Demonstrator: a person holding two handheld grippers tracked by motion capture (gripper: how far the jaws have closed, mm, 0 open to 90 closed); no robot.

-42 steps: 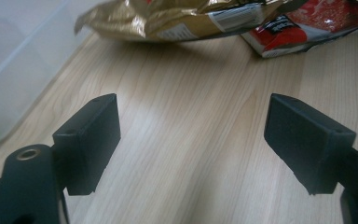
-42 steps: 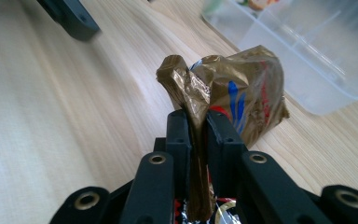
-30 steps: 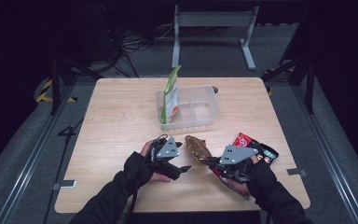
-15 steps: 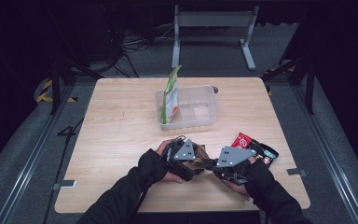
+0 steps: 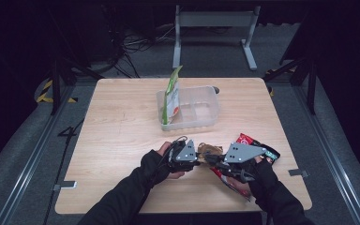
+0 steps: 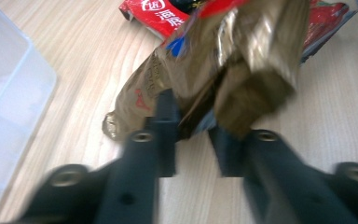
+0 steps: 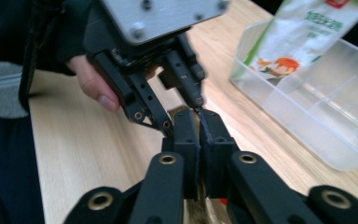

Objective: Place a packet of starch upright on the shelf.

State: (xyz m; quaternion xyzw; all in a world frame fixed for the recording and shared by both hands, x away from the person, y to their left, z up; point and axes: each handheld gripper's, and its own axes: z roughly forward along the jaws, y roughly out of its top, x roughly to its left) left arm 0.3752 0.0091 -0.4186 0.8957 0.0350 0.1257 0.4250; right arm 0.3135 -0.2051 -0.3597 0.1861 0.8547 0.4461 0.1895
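Note:
A crumpled brown and gold snack packet (image 5: 209, 149) (image 6: 242, 60) sits between my two grippers near the table's front. My left gripper (image 5: 199, 159) (image 6: 193, 137) has just been closing, and its pads now pinch the packet's lower edge. Facing it, my right gripper (image 5: 212, 161) (image 7: 199, 125) is shut, with a thin edge of the same packet caught between its pads. In the right gripper view the left gripper (image 7: 182, 113) almost touches the right one's tips. The packet's middle is partly hidden by both grippers in the high view.
A red snack packet (image 5: 247, 140) (image 6: 161, 14) lies under and beside the right hand. A clear plastic container (image 5: 212, 93) (image 7: 307, 135) stands mid-table, with a green and white pouch (image 5: 171, 96) (image 7: 303, 37) upright at its left end. Bare wood (image 5: 112, 136) lies to the left.
My left gripper moved right to the brown packet and shut on its edge. The right gripper stayed in place, shut.

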